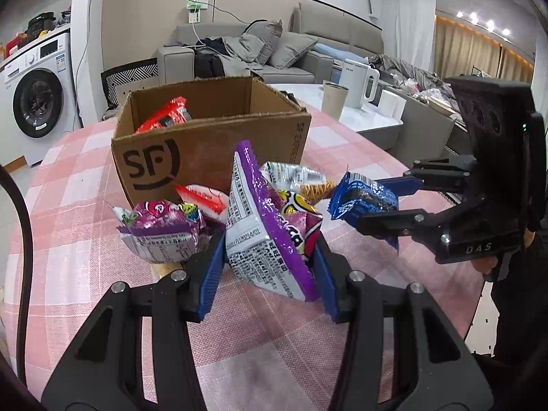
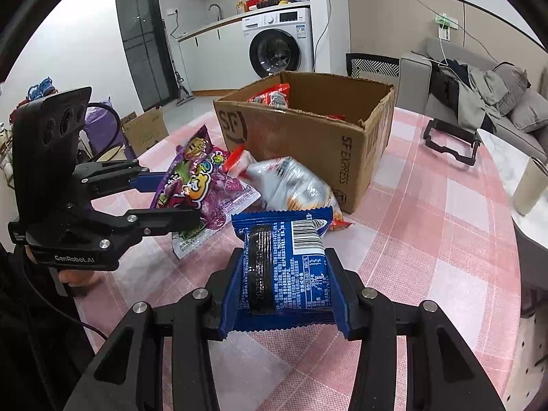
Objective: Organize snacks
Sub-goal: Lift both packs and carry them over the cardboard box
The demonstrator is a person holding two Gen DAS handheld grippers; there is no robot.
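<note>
Both grippers loaded, mid-carry: left gripper [image 1: 267, 267] clamps a purple snack bag [image 1: 270, 236], right gripper [image 2: 284, 287] clamps a blue packet [image 2: 287, 260], both above the table near the pile. Next: reach the far cardboard box [image 1: 205, 144], release inside.

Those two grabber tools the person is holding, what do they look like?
Both are black, jointed linkages with silver rivets, tipped with ribbed blue fingers. The left gripper is marked "GenRobot.AI", the right gripper "DAS". Each carries a black camera block on top. A black cable trails away. Sleeves are black.
</note>
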